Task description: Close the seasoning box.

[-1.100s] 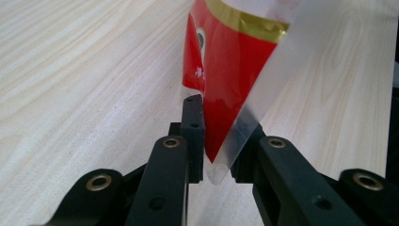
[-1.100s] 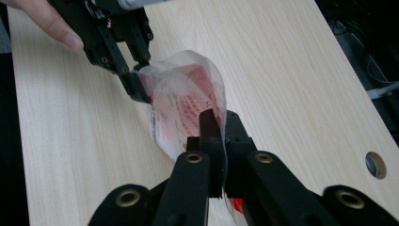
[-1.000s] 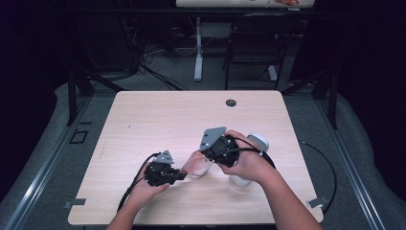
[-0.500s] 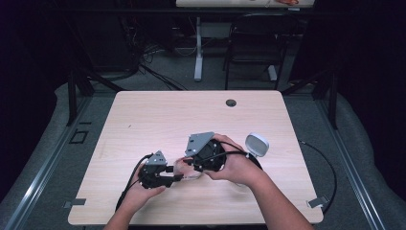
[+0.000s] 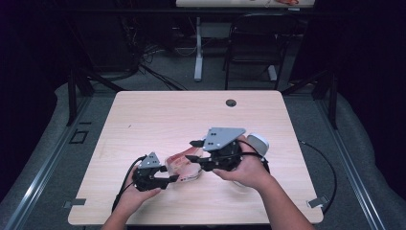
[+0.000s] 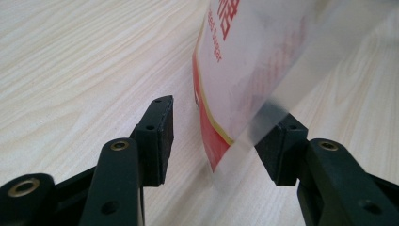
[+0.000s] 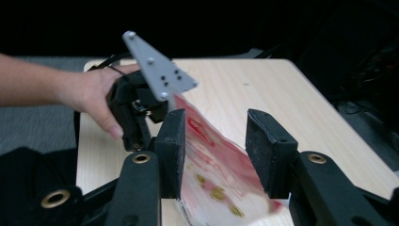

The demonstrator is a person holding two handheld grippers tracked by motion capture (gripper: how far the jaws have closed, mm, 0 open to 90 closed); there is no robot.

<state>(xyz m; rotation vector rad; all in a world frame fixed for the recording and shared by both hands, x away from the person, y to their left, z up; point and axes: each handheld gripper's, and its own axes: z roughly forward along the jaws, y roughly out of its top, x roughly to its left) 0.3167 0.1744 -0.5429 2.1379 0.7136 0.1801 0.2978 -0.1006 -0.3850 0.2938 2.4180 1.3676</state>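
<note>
On the near half of the tabletop (image 5: 143,120), between my two hands, lies the clear plastic pouch (image 5: 184,165) with its red-and-gold print, and both of my tools have just been letting go of it. My left hand-held gripper (image 5: 173,178) has its jaws spread, having just been opening; in the left gripper view the pouch's lower corner (image 6: 235,94) hangs between the pads, free of the left one and seemingly just in front of the right one, so I judge nothing is pinched there. My right hand-held gripper (image 5: 194,150) is likewise spread, its jaws just opened, and in the right gripper view the pouch (image 7: 211,165) sags loose in the gap without either pad pressing it. The risk I see: the film is limp and slippery, so with no grip it could slump, fold over on itself, or slide away, leaving me no clean edge to catch. If I close again carelessly I may nip only one layer, or crumple the printed face. My jaws are also close together across the pouch, so a hasty move could knock one tool against the other. The pouch itself looks thin, glossy and translucent, red along one border with a thin gold line, red lettering higher up, and small gold dots on the part nearest my right jaws. A white round object (image 5: 258,142) sits just behind my right hand.
</note>
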